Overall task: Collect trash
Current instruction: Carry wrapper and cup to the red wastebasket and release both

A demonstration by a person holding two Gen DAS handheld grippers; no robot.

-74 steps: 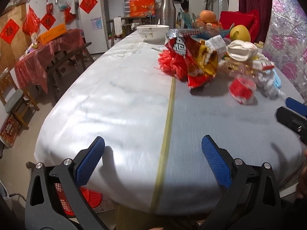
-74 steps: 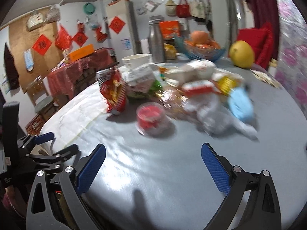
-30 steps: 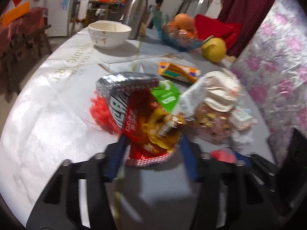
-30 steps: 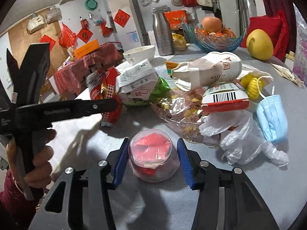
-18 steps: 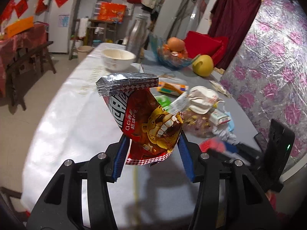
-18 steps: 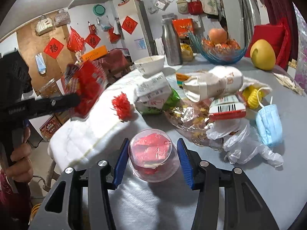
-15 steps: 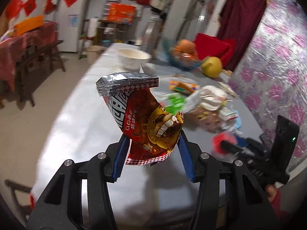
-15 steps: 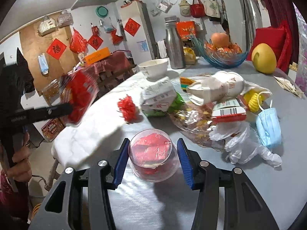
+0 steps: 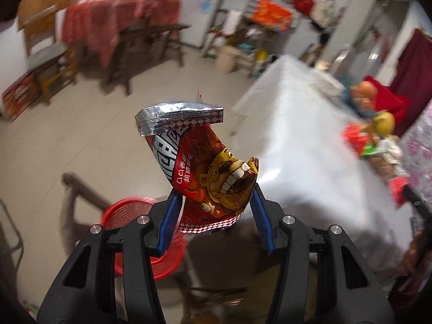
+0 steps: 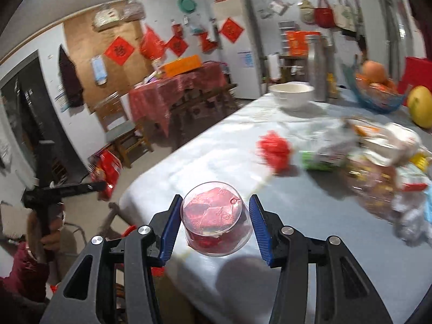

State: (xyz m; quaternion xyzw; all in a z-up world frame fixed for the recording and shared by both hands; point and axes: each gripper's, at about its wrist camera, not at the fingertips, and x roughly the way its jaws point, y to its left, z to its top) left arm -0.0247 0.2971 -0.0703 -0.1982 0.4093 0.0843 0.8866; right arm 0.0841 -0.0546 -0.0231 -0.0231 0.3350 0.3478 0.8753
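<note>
My left gripper [image 9: 214,197] is shut on a red snack bag [image 9: 205,172] with a silver top, held in the air off the table's left side, above and beside a red waste basket [image 9: 129,216] on the floor. My right gripper [image 10: 214,210] is shut on a clear plastic cup [image 10: 216,226] with red wrapper inside, held above the table's near edge. The left gripper with the bag [image 10: 106,171] shows small at the left of the right wrist view. More trash [image 10: 378,159] lies in a pile on the table at the right.
The long table [image 10: 229,156] has a white cloth. On it stand a white bowl [image 10: 291,94], a steel flask [image 10: 318,67], a blue fruit bowl [image 10: 378,94] and a yellow pomelo [image 10: 421,108]. A chair frame [image 9: 78,186] stands by the basket. A red-covered side table [image 9: 116,19] stands farther off.
My left gripper has swung the snack bag off the table to the left, over the floor near the red basket. My right gripper has lifted the cup and moved left toward the table edge.
</note>
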